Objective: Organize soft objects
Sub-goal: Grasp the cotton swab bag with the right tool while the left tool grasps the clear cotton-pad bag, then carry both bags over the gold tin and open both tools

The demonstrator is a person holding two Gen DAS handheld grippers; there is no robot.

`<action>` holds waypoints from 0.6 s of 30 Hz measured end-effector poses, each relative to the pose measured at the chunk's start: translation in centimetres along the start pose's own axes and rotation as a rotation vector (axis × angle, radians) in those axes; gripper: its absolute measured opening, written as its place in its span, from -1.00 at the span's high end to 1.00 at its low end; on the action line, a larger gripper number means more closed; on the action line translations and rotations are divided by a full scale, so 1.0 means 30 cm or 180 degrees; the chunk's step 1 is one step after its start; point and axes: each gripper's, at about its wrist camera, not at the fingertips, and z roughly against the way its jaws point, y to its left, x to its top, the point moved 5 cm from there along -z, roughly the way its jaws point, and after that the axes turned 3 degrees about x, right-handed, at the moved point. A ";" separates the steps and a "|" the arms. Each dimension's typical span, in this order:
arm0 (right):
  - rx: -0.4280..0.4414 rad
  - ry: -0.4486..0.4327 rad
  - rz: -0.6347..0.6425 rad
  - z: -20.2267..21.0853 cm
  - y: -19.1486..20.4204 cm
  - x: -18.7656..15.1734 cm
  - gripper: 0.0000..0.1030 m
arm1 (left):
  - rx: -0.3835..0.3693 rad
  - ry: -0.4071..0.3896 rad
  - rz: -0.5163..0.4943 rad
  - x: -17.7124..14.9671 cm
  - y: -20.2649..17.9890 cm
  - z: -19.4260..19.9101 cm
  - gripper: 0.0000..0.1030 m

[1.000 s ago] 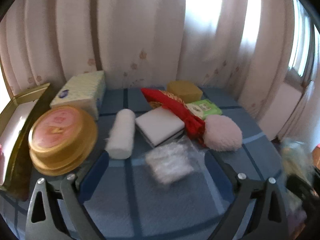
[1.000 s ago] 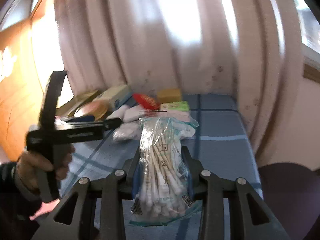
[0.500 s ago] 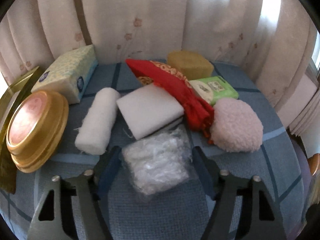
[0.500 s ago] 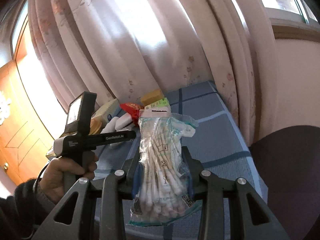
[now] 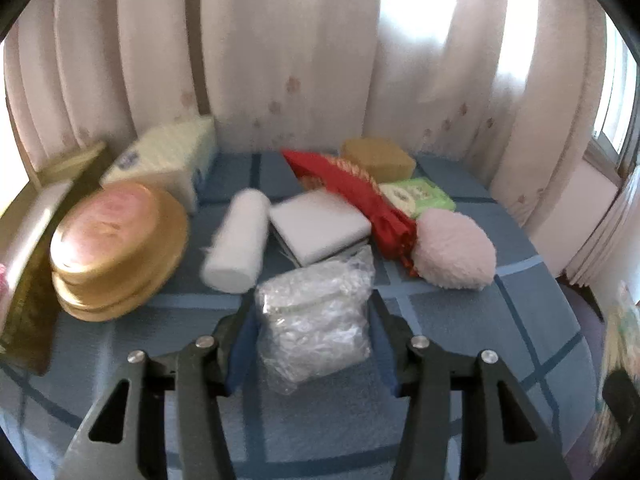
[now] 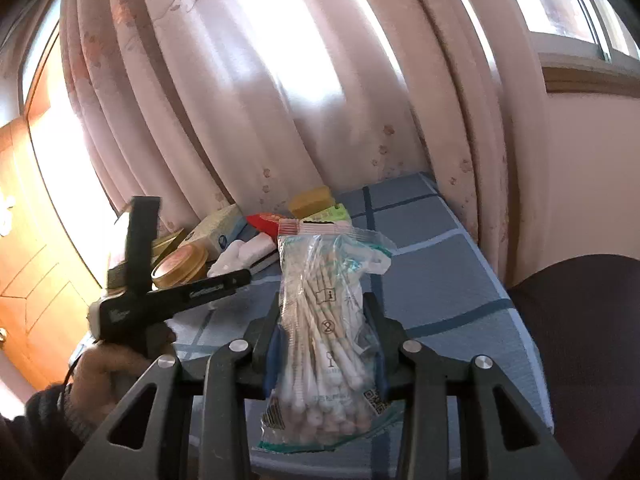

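Two claw-mounted fisheyes, shared table [image 5: 460, 320]

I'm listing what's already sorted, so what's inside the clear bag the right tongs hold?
The clear bag holds cotton swabs, white tips bunched at the bottom. The tongs' pads hide its sides, and the label print is too small to read.

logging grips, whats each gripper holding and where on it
Right gripper: bag of cotton swabs, pinched mid-length. Left gripper: jaws closing around the clear plastic bag's sides.

The left gripper [image 5: 312, 320], wide open a second ago, is closing around the clear plastic bag [image 5: 316, 320].
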 end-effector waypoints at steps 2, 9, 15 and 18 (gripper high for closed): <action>-0.0011 -0.0003 0.0022 -0.009 0.020 0.000 0.25 | -0.0039 -0.0093 -0.0011 0.006 0.015 0.033 0.01; -0.0005 -0.0037 0.0177 -0.062 0.146 0.017 0.25 | 0.0138 -0.0443 -0.0064 0.043 0.104 0.130 0.01; 0.0085 -0.0080 0.0332 -0.112 0.272 0.048 0.25 | 0.0240 -0.0556 0.0026 0.053 0.216 0.176 0.01; 0.0128 -0.0079 0.0387 -0.144 0.326 0.059 0.24 | 0.0268 -0.0598 0.0080 0.055 0.260 0.188 0.01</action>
